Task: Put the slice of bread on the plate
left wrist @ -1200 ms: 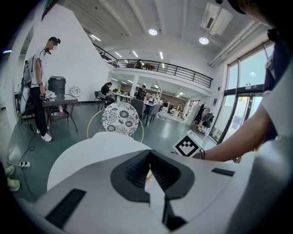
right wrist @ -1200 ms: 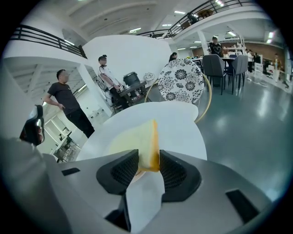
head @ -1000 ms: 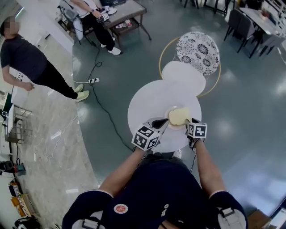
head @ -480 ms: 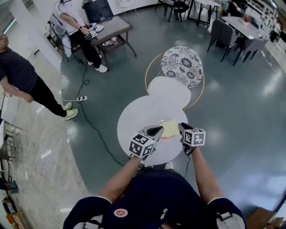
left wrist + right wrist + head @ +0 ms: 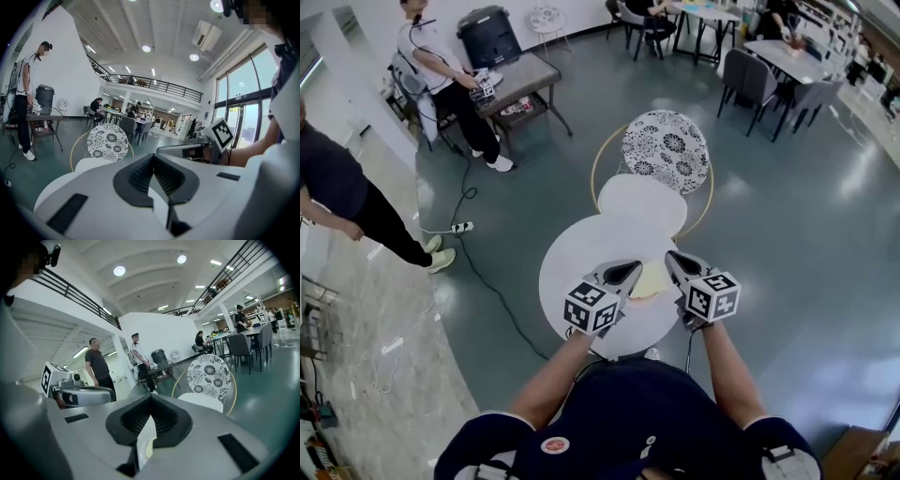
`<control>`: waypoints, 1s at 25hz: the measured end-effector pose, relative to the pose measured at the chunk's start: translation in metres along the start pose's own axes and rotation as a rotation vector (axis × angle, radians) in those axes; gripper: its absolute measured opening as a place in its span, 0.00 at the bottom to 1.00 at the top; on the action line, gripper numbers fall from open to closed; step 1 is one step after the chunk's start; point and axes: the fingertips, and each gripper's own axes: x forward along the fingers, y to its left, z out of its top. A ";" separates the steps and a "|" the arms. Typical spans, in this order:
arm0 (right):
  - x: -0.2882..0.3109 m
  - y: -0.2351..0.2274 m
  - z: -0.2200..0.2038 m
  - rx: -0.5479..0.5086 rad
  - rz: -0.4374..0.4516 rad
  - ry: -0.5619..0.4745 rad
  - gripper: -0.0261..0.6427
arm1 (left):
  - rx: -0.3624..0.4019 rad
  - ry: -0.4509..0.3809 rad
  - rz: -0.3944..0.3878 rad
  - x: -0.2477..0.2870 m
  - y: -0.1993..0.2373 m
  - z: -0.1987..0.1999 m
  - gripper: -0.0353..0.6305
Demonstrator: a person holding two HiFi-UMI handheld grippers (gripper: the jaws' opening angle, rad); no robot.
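A pale yellow slice of bread lies on a white plate near the front of the round white table. Both grippers hang above the table, the bread showing between them from the head view. My left gripper is just left of the slice, its jaws meeting with nothing in them; its own view shows the tips together. My right gripper is just right of the slice, also shut and empty. Below the right jaws a sliver of the plate and bread shows.
Behind the table stand a smaller round white top and a chair with a flowered cushion in a gold hoop. A cable and power strip lie on the floor at left. People stand at the far left by a small desk.
Both grippers have lifted up off the table, the right one more. The right jaws have closed with nothing in them. The bread stays on the plate.
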 end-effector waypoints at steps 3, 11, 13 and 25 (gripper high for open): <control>-0.010 0.013 0.020 -0.017 0.015 -0.056 0.05 | -0.004 -0.027 -0.005 -0.005 -0.003 0.013 0.06; -0.033 0.046 0.053 -0.086 0.056 -0.165 0.05 | 0.000 -0.112 -0.030 -0.022 -0.015 0.049 0.06; -0.036 0.055 0.062 -0.099 0.065 -0.186 0.05 | -0.006 -0.130 -0.038 -0.027 -0.017 0.057 0.06; -0.052 0.079 0.093 -0.145 0.091 -0.247 0.05 | 0.002 -0.184 -0.041 -0.044 -0.026 0.078 0.06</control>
